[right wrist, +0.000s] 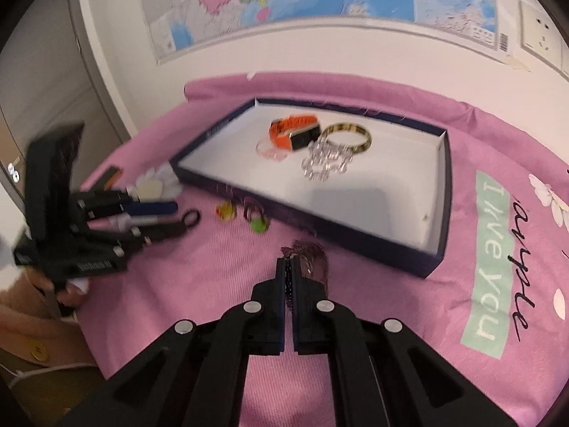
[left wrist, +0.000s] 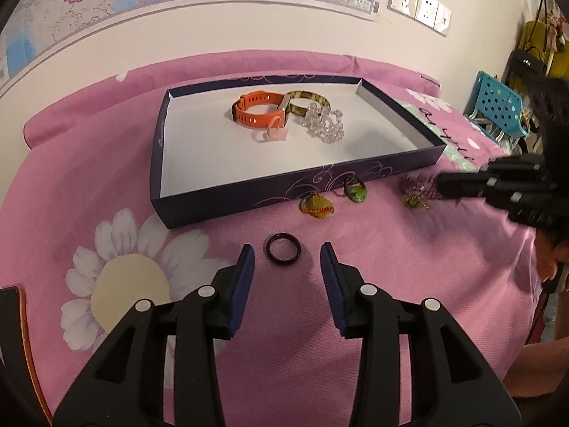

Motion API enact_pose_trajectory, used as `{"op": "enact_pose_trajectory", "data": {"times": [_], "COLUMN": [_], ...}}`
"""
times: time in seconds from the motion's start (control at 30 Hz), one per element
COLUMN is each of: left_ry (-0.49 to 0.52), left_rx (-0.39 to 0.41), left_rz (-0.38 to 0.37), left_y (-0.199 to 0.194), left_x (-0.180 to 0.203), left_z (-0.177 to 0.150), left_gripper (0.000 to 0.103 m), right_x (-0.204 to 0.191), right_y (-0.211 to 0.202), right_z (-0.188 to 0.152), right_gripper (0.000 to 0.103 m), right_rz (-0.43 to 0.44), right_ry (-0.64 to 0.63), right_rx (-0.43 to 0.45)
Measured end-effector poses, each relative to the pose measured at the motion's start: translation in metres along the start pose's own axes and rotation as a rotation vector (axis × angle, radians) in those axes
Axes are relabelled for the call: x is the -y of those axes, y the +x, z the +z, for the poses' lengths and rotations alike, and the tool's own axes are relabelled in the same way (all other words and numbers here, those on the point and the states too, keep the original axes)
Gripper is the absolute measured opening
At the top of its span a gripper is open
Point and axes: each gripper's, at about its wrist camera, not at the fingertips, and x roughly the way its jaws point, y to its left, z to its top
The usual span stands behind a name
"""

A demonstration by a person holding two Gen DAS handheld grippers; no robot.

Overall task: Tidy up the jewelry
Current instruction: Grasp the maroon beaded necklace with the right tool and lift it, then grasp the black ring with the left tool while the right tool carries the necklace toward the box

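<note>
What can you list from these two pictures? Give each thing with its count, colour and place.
box: one, dark blue with white inside, on the pink cloth
watch: one, orange, in the box
bangle: one, gold, in the box
bead bracelet: one, clear, in the box
pink ring: one, pale pink, in the box
black ring: one, on the cloth, ahead of the left gripper
small ornaments: three, yellow and green, in front of the box
tassel piece: one, dark purple, at the right gripper's tips
pink cloth: one, flowered
left gripper: open
right gripper: shut on the tassel piece

The pink cloth (right wrist: 409, 302) reads "I love you" (mint patch).
</note>
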Motion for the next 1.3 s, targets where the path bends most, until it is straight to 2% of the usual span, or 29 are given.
{"op": "enact_pose_trajectory", "data": {"times": [0.5,0.67,0.83,1.3], "left_ry": [0.035,0.041,0.058,0.025], "left_rx": [-0.027,-0.027,-0.022,0.040], "left_rz": [0.018,0.032,0.055,-0.002], "left_y": [0.009,0.010,0.010,-0.012], "left_x": [0.006,0.007,0.011,0.012], "left_z": [0.004,0.005,0.004,0.012], "left_gripper": [0.036,0.023,0.023,0.023], "right_x": [0.014,0.016,0.015,0.016], "right_y": [-0.027,-0.026,-0.024,-0.025], "right_z": [0.012,0.013,0.012,0.020], "right_gripper": [0.002,0.002,0.002,0.002], "right_rz": [0.045,0.053,0.068,0.094], "right_ry": [0.087,0.104,0.113,0.143], "right_rx": [0.107,0.114,0.109,0.135]}}
